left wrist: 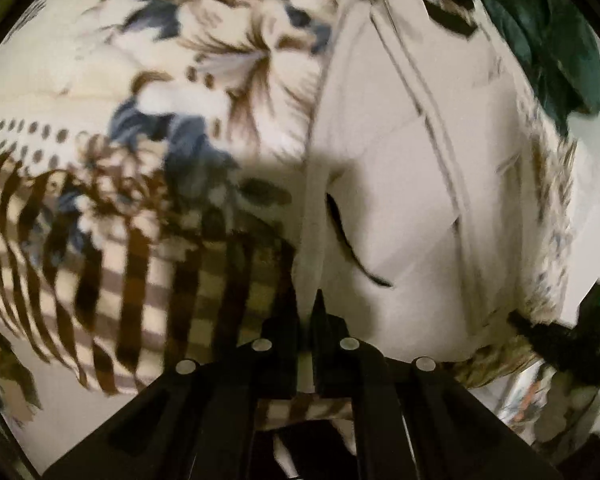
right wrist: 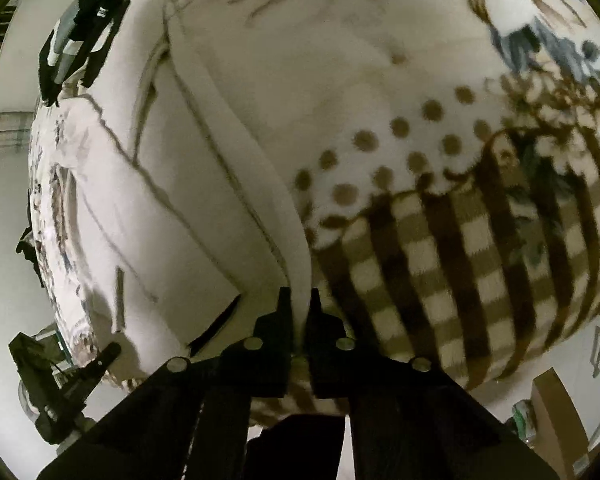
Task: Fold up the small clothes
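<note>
A pale cream garment [left wrist: 400,184] with seams and a waistband lies on a patterned blanket; it also shows in the right wrist view [right wrist: 180,200]. My left gripper [left wrist: 306,304] is shut on the garment's near edge band. My right gripper [right wrist: 300,300] is shut on the garment's waistband strip [right wrist: 268,184], which runs up and away from the jaws. The other gripper shows at the right edge of the left wrist view [left wrist: 572,340] and at the lower left of the right wrist view [right wrist: 68,380].
The blanket [left wrist: 148,280] has brown checks, dots and blue-brown flowers; it also shows in the right wrist view [right wrist: 440,264]. Dark green clothing [left wrist: 548,28] lies at the far right, and dark clothing [right wrist: 80,36] at the upper left. A cardboard box [right wrist: 556,412] stands at the lower right.
</note>
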A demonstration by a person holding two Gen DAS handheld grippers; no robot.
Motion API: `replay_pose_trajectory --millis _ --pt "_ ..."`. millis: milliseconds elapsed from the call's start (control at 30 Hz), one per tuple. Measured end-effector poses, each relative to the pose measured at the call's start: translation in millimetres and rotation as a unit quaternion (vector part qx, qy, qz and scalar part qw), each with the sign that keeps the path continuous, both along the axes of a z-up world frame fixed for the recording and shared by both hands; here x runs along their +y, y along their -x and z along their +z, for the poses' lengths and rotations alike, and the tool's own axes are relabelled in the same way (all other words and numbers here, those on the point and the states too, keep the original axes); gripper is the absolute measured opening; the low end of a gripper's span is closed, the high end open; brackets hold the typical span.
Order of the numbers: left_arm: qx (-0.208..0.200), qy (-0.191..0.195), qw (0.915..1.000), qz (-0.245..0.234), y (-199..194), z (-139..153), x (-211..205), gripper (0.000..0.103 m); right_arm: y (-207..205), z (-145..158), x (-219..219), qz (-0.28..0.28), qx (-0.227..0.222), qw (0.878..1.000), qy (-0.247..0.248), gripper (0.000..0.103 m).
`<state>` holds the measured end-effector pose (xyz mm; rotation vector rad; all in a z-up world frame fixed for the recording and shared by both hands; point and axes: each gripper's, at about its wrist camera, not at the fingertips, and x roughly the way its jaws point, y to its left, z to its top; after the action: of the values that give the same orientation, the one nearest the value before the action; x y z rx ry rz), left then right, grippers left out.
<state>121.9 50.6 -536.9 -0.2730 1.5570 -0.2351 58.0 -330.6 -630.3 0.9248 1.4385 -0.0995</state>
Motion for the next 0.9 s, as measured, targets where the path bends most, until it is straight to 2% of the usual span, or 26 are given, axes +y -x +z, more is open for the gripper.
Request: replay_pose_trajectory --millis 133,300,333,400,467,533,600,667,700,733,767,800,900 --pt "0.002 0.047 0.9980 0.042 -26 21 11 0.003 -7 31 -6 -0.022 -0.021 0.999 -0.020 0.005" --pt "-0.001 0.092 0.9932 0.070 -90 27 -1 0.003 -11 66 -70 -0.046 -0.062 0.997 -0.032 0.005" --pt "-0.004 0.097 0.9925 0.074 -102 24 -4 0.003 -40 74 -59 -0.050 -0.067 0.996 -0.030 0.005" --pt "-0.004 0.111 0.9903 0.082 -144 16 3 0.003 -63 81 -77 -0.052 -0.086 0.995 -0.009 0.005" --pt "0.007 0.141 0.9839 0.109 -177 1 5 0.007 -90 84 -86 -0.055 -0.098 0.994 0.001 0.005" --pt "0.021 0.168 0.9757 0.139 -203 -12 16 0.007 -106 77 -105 -0.066 -0.105 0.992 -0.001 0.007" --pt "0.017 0.180 0.9680 0.174 -215 -13 33 0.011 -119 75 -115 -0.078 -0.106 0.991 -0.007 0.017" --pt "-0.008 0.174 0.9674 0.184 -212 -6 50 0.025 -113 82 -126 -0.080 -0.118 0.990 0.002 0.057" --pt "-0.016 0.166 0.9689 0.183 -208 -3 57 0.030 -115 85 -118 -0.078 -0.122 0.989 0.014 0.061" --pt "-0.019 0.154 0.9712 0.181 -206 -2 59 0.041 -106 88 -117 -0.072 -0.119 0.990 0.031 0.062" --pt "-0.026 0.140 0.9747 0.172 -205 -2 63 0.045 -112 87 -112 -0.066 -0.112 0.991 0.041 0.062" --pt "-0.033 0.132 0.9780 0.158 -200 -1 64 0.045 -102 84 -116 -0.059 -0.104 0.992 0.047 0.062" --pt "-0.041 0.073 0.9943 0.066 -198 -7 34 0.045 -87 72 -112 -0.033 -0.070 0.994 0.075 0.062"
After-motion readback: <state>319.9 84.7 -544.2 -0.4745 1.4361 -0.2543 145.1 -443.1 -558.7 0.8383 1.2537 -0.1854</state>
